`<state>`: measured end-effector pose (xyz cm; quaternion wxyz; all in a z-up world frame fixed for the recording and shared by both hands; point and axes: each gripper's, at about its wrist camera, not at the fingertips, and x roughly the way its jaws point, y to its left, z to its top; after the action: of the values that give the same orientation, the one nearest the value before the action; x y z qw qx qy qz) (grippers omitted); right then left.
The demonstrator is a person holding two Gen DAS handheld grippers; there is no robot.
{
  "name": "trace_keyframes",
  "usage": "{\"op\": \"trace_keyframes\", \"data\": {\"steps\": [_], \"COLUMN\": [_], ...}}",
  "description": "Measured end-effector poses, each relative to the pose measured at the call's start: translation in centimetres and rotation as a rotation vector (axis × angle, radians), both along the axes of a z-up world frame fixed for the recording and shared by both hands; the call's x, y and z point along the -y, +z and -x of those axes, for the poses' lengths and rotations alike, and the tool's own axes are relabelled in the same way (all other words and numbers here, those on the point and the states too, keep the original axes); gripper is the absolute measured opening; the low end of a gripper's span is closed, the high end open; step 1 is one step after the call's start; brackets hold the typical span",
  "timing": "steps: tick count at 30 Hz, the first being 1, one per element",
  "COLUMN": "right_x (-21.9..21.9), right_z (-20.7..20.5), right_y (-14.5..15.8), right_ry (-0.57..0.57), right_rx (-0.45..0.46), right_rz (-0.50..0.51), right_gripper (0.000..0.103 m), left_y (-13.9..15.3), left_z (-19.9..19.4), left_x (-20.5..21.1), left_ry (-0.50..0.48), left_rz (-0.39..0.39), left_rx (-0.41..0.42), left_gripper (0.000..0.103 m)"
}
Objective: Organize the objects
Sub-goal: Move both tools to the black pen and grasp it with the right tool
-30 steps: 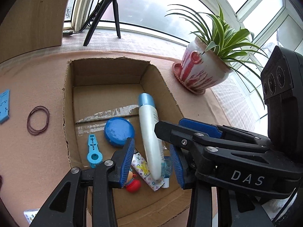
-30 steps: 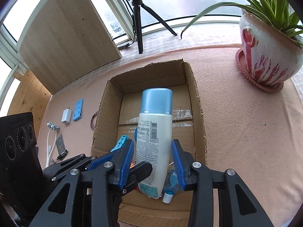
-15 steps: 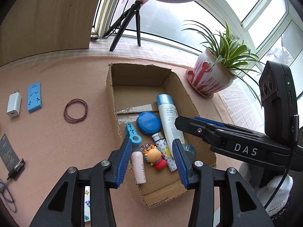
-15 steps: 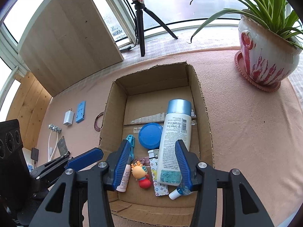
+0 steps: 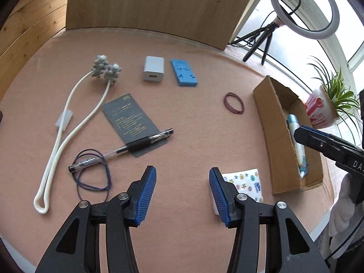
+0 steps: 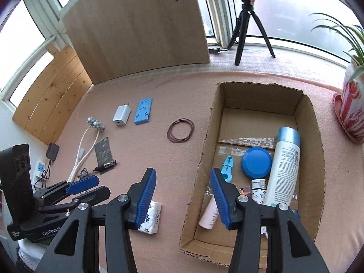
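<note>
My left gripper [image 5: 182,170] is open over bare pink cloth with nothing between its pads. Just ahead lie a pen [image 5: 127,150] across a dark card [image 5: 129,118], a blue hair tie [image 5: 91,173] and a patterned tissue pack [image 5: 245,182] by the right finger. My right gripper [image 6: 182,171] is open and empty above the left wall of the cardboard box [image 6: 208,141]. In the box lie a white bottle [image 6: 284,166] with a blue cap, a blue round lid [image 6: 256,162], a blue clip [image 6: 227,168] and a pale tube [image 6: 209,213].
Farther out on the cloth are a white charger [image 5: 153,68], a blue plate [image 5: 183,72], maroon rubber bands [image 5: 233,103] and a white corded massager [image 5: 68,125]. A wooden board and a ring-light tripod [image 6: 243,22] stand at the back. A potted plant [image 5: 320,111] sits beyond the box.
My right gripper let go of the bottle, which now lies in the box, and shifted left. My left gripper swung away from the box to the loose things on the left.
</note>
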<state>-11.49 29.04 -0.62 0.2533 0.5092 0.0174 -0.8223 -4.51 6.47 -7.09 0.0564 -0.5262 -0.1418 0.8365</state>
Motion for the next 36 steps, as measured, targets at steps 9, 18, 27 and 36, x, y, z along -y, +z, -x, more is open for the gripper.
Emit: {"op": "trace_keyframes", "data": {"steps": [9, 18, 27, 36], "right_x": [11.0, 19.6, 24.7, 26.9], "right_z": [-2.1, -2.9, -3.4, -3.9], "right_y": [-1.5, -3.9, -7.2, -9.1], "right_ry": [0.295, 0.524, 0.701, 0.792], "right_rx": [-0.018, -0.005, -0.026, -0.050], "right_rz": [-0.122, -0.203, -0.331, -0.425], "right_gripper": [0.046, 0.046, 0.046, 0.046], "left_y": [-3.1, -3.9, -4.0, -4.1], "left_z": [-0.1, -0.2, -1.0, -1.5], "left_x": [4.6, 6.3, 8.1, 9.7], "left_ry": [0.064, 0.055, 0.065, 0.115], "left_rz": [0.071, 0.080, 0.055, 0.004], "left_rx": [0.063, 0.073, 0.083, 0.086], "left_gripper": [0.052, 0.010, 0.004, 0.004]}}
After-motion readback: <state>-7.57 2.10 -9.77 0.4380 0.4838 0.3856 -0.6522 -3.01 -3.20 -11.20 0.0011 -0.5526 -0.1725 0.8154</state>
